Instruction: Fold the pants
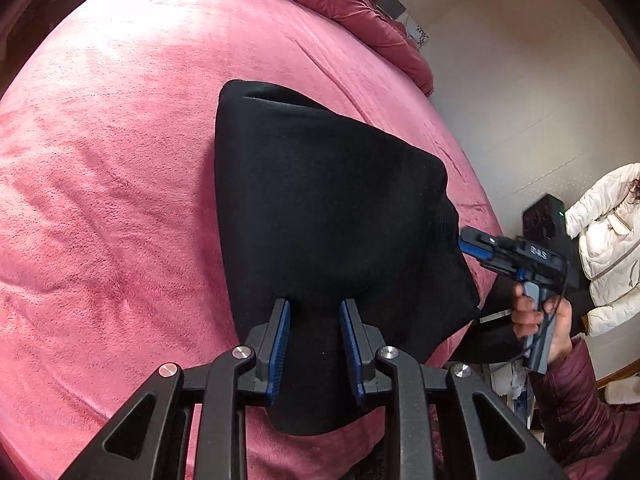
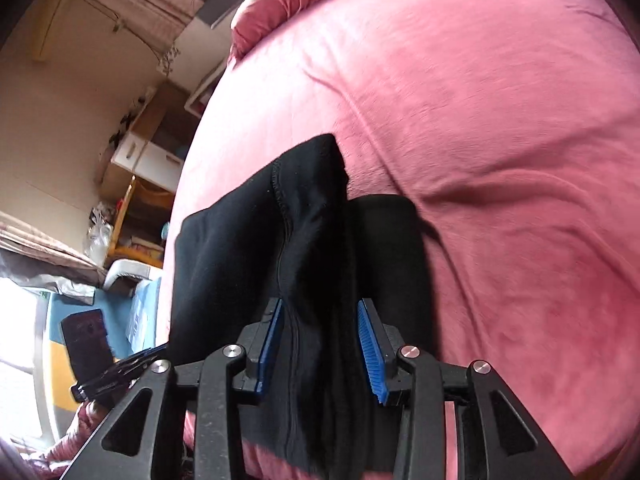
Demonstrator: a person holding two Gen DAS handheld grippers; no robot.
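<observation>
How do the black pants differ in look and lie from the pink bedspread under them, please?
Colour: the black pants are plain and dark, while the pink bedspread is rose-coloured.
Extent: the black pants cover a small patch by the bed's edge, while the pink bedspread fills most of both views.
Lie: the black pants are doubled over in layers with a stitched seam showing, while the pink bedspread lies spread out with shallow creases.
Both are soft fabric.
</observation>
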